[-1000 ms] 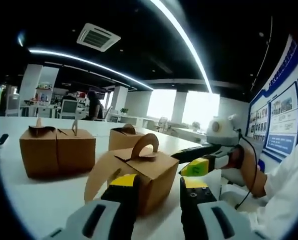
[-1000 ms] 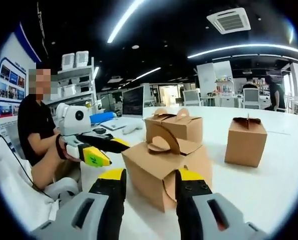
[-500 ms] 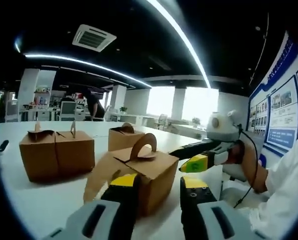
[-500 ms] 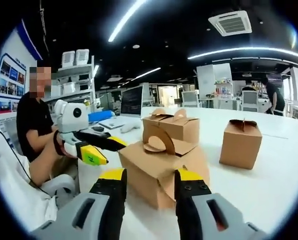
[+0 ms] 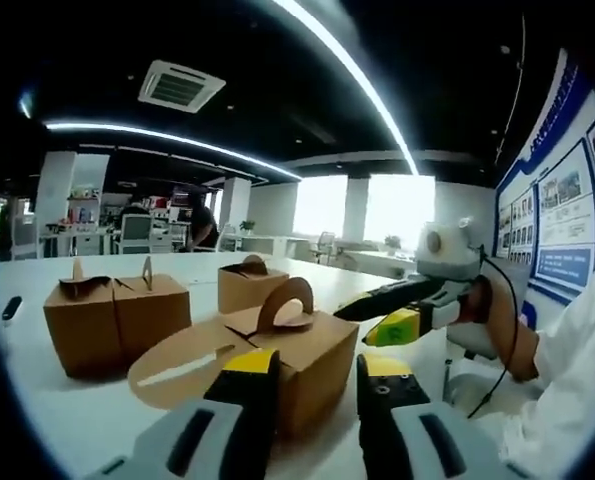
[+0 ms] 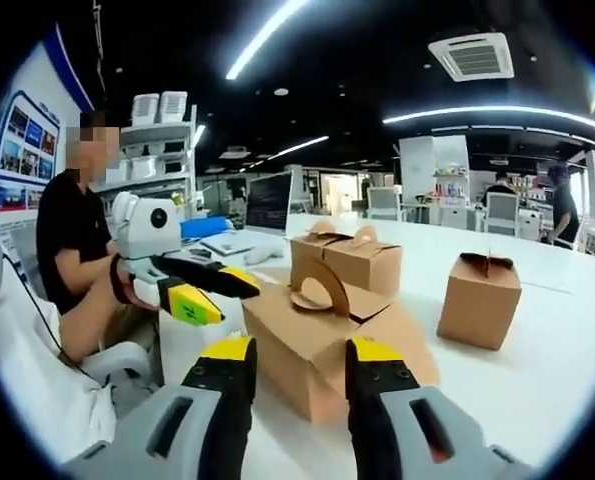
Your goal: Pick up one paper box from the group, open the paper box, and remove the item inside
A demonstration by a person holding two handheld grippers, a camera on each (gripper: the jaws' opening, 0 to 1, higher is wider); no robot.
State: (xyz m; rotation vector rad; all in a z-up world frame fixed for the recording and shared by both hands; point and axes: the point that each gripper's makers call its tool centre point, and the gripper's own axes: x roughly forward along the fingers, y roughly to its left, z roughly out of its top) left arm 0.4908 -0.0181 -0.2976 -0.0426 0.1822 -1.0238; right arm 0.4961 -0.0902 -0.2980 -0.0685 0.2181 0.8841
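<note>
A brown paper box (image 5: 302, 350) with an arched handle (image 5: 285, 303) stands on the white table (image 5: 67, 420), right in front of my left gripper (image 5: 315, 368). That gripper's yellow-tipped jaws are open, one on each side of the box's near corner. A side flap (image 5: 182, 362) lies folded out to the left. My right gripper (image 5: 392, 308) comes in from the right, open, tips close to the box's top edge. In the right gripper view the same box (image 6: 302, 335) sits before my open right gripper (image 6: 299, 352). The left gripper (image 6: 202, 290) reaches in there from the left.
Two more boxes stand behind, a wide one (image 5: 117, 315) and a smaller one (image 5: 252, 282); they appear again as box (image 6: 347, 260) and box (image 6: 479, 298). A person in black (image 6: 72, 240) sits at the left. A monitor (image 6: 269, 203) stands further back.
The near box's side flap has swung from upright down to lie almost flat. Both cameras have shifted slightly; the other boxes stay put.
</note>
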